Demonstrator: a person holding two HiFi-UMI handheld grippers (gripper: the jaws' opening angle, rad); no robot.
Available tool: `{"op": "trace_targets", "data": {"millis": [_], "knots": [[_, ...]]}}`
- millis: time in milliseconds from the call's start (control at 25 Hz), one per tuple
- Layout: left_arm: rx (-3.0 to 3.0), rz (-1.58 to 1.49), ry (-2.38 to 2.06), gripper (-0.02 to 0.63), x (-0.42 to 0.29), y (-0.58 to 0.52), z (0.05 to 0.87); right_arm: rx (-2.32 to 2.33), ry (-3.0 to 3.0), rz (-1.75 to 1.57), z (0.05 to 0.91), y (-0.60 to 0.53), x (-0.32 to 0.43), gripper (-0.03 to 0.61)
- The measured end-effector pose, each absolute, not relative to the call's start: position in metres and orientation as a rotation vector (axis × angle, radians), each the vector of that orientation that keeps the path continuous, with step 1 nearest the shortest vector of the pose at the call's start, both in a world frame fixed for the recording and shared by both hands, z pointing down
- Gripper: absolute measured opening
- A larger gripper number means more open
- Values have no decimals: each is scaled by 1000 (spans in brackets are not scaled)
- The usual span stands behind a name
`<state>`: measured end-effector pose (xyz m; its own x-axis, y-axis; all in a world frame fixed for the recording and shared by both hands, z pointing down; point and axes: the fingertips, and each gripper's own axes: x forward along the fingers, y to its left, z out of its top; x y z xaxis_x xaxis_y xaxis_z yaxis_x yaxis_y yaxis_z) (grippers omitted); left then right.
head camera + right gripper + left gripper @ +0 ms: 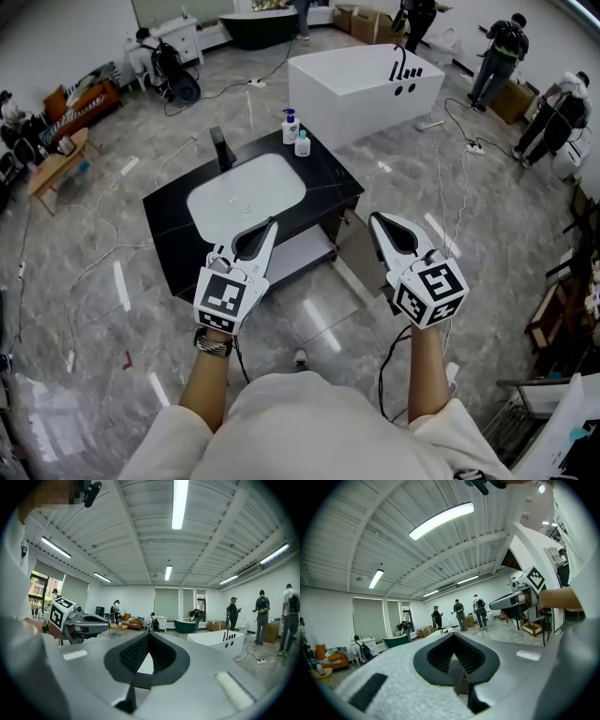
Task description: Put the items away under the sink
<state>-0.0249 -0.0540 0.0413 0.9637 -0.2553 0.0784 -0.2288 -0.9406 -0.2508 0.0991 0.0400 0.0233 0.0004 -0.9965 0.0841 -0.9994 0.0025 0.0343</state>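
Closest in, the left gripper [271,225] and the right gripper [374,217] are held out level side by side, well apart. Each has its jaws pressed together to a point with nothing between them. The cube on each carries black-and-white square markers but no readable words.

Just beyond the grippers' tips stands the surface [169,234], a black vanity top with a white sink basin [281,173] set into it. Under it a pale open shelf [298,255] shows at the front right. A dark faucet [221,150] stands at the basin's far left edge. The items are two bottles on the surface's far corner, just beside each other: a white pump bottle [291,127] with a blue top and a smaller clear bottle [302,144]. Their labels are too small to read.

The floor [412,178] is glossy grey stone crossed by loose cables [464,141]. Behind the surface is a white bathtub [361,89]. Farther off are an orange sofa [82,101] at left, a dark tub [255,26] by the back wall, and several people [494,56] at right.
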Motion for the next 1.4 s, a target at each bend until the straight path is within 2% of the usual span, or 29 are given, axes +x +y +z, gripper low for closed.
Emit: {"op": "trace_targets", "data": {"millis": [840, 1400], "knots": [[-2912, -215, 377, -5, 6, -134, 67, 2045, -2212, 60, 43, -54, 126, 6], [-2924, -282, 509, -5, 55, -213, 85, 1964, -2305, 106, 57, -154, 194, 22]]}}
